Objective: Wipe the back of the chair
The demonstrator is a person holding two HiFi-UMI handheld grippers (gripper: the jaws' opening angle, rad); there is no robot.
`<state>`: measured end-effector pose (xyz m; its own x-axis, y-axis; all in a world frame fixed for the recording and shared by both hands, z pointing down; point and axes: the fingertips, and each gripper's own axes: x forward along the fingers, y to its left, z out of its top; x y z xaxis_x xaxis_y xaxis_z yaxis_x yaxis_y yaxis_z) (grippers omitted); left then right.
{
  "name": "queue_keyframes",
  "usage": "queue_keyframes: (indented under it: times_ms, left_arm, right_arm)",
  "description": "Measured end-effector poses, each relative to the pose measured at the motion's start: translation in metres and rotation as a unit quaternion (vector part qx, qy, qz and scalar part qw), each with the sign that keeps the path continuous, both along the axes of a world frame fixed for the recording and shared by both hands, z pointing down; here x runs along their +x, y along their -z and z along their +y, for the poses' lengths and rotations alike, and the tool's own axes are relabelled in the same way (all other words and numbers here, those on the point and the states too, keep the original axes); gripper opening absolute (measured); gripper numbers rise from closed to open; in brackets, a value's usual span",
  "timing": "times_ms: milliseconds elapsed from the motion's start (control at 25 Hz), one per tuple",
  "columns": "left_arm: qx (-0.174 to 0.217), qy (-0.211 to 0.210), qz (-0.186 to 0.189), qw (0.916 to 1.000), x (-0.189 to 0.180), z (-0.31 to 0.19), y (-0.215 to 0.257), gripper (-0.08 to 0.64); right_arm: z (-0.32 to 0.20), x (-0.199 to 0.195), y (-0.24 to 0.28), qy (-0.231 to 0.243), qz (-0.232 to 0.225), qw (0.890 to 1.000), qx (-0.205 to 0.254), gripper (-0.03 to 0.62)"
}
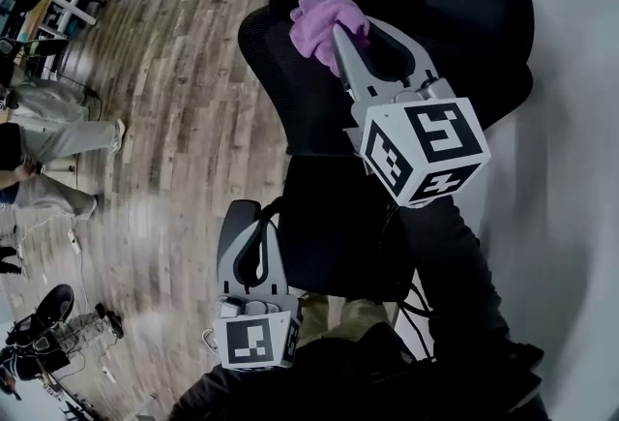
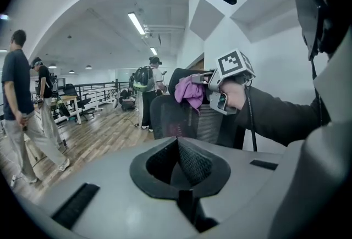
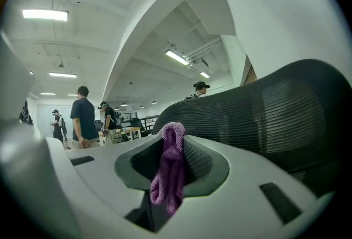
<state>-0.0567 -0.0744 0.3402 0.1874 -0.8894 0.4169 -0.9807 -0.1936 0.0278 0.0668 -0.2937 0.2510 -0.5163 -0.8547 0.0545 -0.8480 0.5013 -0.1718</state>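
Purple cloth [image 1: 327, 27] is pinched in my right tool [image 1: 340, 40]. The jaws are closed on it, with a bunch sticking out past the tips and a fold hanging down between them. Cloth sits at the top edge of the chair [image 1: 464, 3] back, which is black mesh. It looks to be touching the mesh, but I cannot be sure of contact. Left tool [image 1: 248, 214] is held low, near my body and well apart from the cloth. Its jaws are together with nothing between them, and it points toward the chair. Wood floor [image 1: 174, 119] lies to the left. A few people [image 2: 22, 106] stand farther off on it.
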Motion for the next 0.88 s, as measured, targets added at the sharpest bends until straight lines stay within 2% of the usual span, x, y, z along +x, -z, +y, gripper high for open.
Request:
queue_keyframes:
  times_ms: [360, 520, 640, 880]
  left_arm:
    - [-0.010, -0.030, 0.017, 0.9993, 0.040, -0.012, 0.003, 0.006]
    - [0.001, -0.062, 0.012, 0.9980, 0.060, -0.013, 0.002, 0.006]
    - [-0.012, -0.065, 0.015, 0.9977, 0.072, -0.012, -0.001, 0.006]
    - [-0.013, -0.088, 0.014, 0.9960, 0.101, -0.011, -0.009, 0.006]
  right_arm:
    - [-0.001, 0.058, -0.002, -0.044, 0.008, 0.999, 0.000, 0.089]
    - [0.004, 0.091, -0.004, -0.070, 0.008, 0.997, -0.001, 0.089]
    - [0.008, 0.109, -0.008, -0.083, 0.008, 0.997, -0.001, 0.090]
    - [0.019, 0.145, -0.016, -0.105, 0.006, 0.994, -0.002, 0.089]
